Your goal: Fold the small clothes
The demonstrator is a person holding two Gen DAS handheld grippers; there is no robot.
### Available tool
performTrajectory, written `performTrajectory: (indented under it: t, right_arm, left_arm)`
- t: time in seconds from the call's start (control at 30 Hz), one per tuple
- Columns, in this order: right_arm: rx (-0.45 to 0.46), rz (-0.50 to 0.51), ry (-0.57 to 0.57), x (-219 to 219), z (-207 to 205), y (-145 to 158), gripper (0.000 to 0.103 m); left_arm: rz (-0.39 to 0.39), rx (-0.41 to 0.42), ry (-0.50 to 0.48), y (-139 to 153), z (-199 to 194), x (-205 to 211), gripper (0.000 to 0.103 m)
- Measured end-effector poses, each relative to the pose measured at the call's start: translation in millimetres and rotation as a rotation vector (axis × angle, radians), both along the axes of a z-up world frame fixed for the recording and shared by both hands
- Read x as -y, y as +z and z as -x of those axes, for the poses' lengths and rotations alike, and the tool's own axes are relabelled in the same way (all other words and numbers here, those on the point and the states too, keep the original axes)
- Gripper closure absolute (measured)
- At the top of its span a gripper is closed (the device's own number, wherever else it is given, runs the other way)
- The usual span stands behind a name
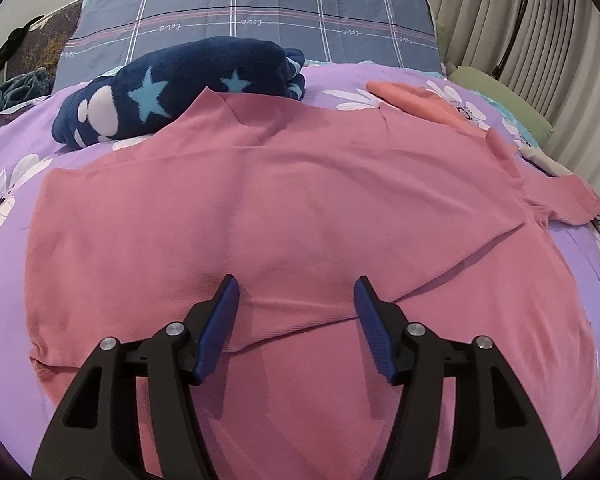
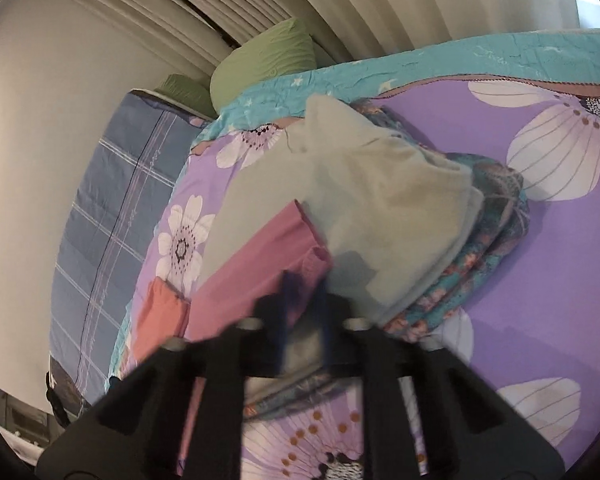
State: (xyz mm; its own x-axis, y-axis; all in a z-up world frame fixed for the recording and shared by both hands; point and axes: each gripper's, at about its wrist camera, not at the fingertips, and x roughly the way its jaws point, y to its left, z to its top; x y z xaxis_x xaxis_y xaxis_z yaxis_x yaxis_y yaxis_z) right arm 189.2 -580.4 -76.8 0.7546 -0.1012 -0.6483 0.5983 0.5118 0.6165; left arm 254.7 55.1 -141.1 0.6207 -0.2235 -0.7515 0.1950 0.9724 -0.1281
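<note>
Pink top (image 1: pixel 284 200) lies flat on the bed (image 1: pixel 4 280); left gripper (image 1: pixel 296 292) gapes over its hem, right gripper (image 2: pixel 304 292) is blurred, apparently pinching its sleeve (image 2: pixel 260 256).

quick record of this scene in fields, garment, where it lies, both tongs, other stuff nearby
garment: pink top, spread mostly flat, bottom part folded up across the body
surface: bed with purple flowered cover
left tongs: open above the folded edge, nothing between the pads
right tongs: blurred in its view, shut; sits at the pink sleeve cuff, grip not clear
nearby: navy star blanket beyond the garment; pale green cloth on a folded stack; orange piece
</note>
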Motion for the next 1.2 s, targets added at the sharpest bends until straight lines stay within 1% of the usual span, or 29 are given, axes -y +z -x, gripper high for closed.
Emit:
performTrajectory:
  t: [0.03,0.07,0.13,0.2,0.23,0.3,0.33,0.37,0.4,0.43,0.5,0.53,0.57,0.6,0.63,0.67,0.7,0.73,0.83,0.87,0.93,1.0,1.03,1.07,1.13,1.2]
  right_arm:
    - [-0.001,0.014,-0.01,-5,-3,5,0.1]
    - [0.02,0.032,0.005,-14,-9,14,0.1]
    - [0.076,0.071,0.076,-40,-21,36,0.1]
    - [0.149,0.154,0.233,-91,-42,66,0.1]
    - [0.177,0.203,0.331,-124,-54,78,0.1]
    - [0.206,0.253,0.486,-180,-71,89,0.1]
    - [0.224,0.259,0.568,-211,-78,92,0.1]
    - [0.253,0.249,0.681,-252,-86,91,0.1]
    - [0.272,0.238,0.762,-282,-91,90,0.1]
    - [0.299,0.219,0.877,-326,-95,85,0.1]
    - [0.32,0.189,1.004,-380,-99,74,0.1]
    - [0.315,0.176,1.057,-405,-101,66,0.1]
    - [0.286,0.177,1.117,-434,-102,53,0.1]
    - [0.248,0.19,1.155,-453,-103,40,0.1]
    - [0.209,0.201,1.184,-467,-103,26,0.1]
    - [0.145,0.221,1.212,-482,-102,5,0.1]
    - [0.114,0.232,1.22,-485,-100,-6,0.1]
    - [0.073,0.244,1.227,-489,-98,-21,0.1]
    - [0.031,0.255,1.24,-490,-89,-41,0.1]
    - [0.03,0.264,1.243,-494,-86,-44,0.1]
    - [0.039,0.269,1.242,-492,-80,-48,0.1]
    - [0.055,0.265,1.24,-489,-71,-50,0.1]
    - [0.065,0.266,1.239,-488,-70,-50,0.1]
    - [0.079,0.267,1.237,-486,-71,-49,0.1]
    - [0.099,0.268,1.237,-488,-72,-51,0.1]
    - [0.118,0.264,1.248,-490,-72,-52,0.099]
  left_arm:
    - [0.0,-0.001,-0.006,0,0,1,0.036]
    - [-0.003,-0.001,-0.012,0,0,3,0.033]
    - [-0.014,0.001,-0.018,0,1,5,0.032]
    - [-0.018,0.002,-0.023,0,1,7,0.03]
    - [-0.015,0.002,-0.026,-1,1,8,0.028]
    - [-0.002,0.002,-0.032,-1,1,7,0.027]
    - [0.007,0.002,-0.035,-1,1,6,0.026]
    - [0.013,0.003,-0.036,0,1,6,0.025]
    - [0.023,0.004,-0.037,0,1,5,0.025]
    - [0.033,0.005,-0.036,0,1,4,0.025]
    - [0.065,0.008,-0.035,1,2,-1,0.025]
    - [0.089,0.01,-0.033,1,2,-4,0.025]
    - [0.124,0.012,-0.031,1,3,-9,0.025]
    - [0.166,0.013,-0.025,2,3,-15,0.027]
    - [0.211,0.012,-0.013,1,3,-23,0.031]
    - [0.253,0.009,0.0,0,3,-30,0.037]
    - [0.282,0.007,0.01,-1,2,-35,0.04]
    - [0.322,0.002,0.022,-2,2,-41,0.047]
    - [0.409,-0.004,0.039,-5,1,-54,0.06]
    - [0.423,-0.005,0.037,-5,2,-54,0.061]
    - [0.464,-0.001,0.007,0,4,-54,0.062]
    - [0.503,0.001,-0.045,7,9,-47,0.061]
    - [0.517,-0.004,-0.066,10,10,-42,0.06]
    - [0.529,-0.011,-0.082,13,10,-37,0.052]
    - [0.551,-0.026,-0.09,18,10,-28,0.04]
    - [0.577,-0.051,-0.101,18,6,-20,0.04]
